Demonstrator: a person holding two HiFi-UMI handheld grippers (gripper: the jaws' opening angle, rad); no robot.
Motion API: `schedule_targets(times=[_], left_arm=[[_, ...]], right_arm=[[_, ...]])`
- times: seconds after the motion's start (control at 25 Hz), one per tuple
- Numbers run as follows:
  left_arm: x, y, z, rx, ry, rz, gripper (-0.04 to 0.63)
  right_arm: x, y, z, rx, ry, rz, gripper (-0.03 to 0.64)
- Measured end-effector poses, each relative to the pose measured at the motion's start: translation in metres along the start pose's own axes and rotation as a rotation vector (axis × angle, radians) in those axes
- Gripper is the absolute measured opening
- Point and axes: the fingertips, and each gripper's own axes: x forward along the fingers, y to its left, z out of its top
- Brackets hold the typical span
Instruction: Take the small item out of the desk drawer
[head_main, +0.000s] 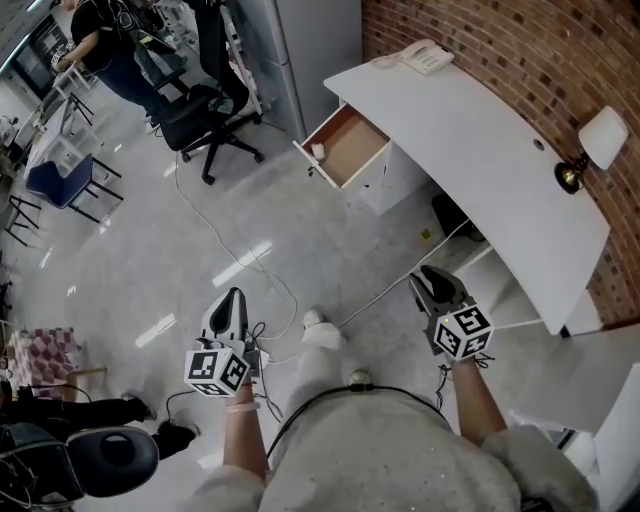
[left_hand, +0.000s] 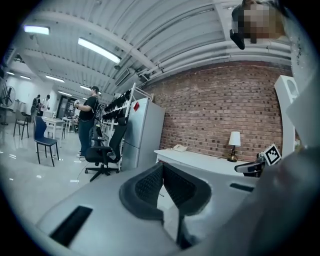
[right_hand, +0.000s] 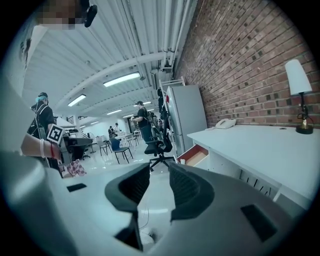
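Holds right gripper (right_hand: 160, 176) part open, empty; left gripper (left_hand: 161, 172) closed, empty. Stands well apart from the open drawer (head_main: 345, 147), with the item (head_main: 318, 151) in its front corner. Risks clipping the drawer wall, or knocking the item inward, on a low reach. Shows the item in head view only; hides it behind that wall in right gripper view.

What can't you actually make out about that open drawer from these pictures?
- Small item: head view, too small to identify.
- Drawer interior: right gripper view, too distant and seen too flat; the item doesn't show there.
- Drawer rear: head view, tucked under the desk top.
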Motion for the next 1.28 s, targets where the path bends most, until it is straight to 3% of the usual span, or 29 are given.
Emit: schedule_targets(times=[0.36,0.88,1.28], left_arm=[[0.103,0.023,0.013,0.003,0.01,-0.096,0.005],[0.298,0.115,0.056,-0.014,0.041,-0.243,0.005],[0.373,0.159,0.049,-0.025,0.083,-0.305,0.005]], right_arm=[[0.053,-0.034,0.013,0.026,0.014,-0.057,0.13],[0.235,-0.068,0.066,0.083,0.047,-0.11,0.13],[0.317,-0.077,0.072,0.119,0.099,-0.124,0.13]])
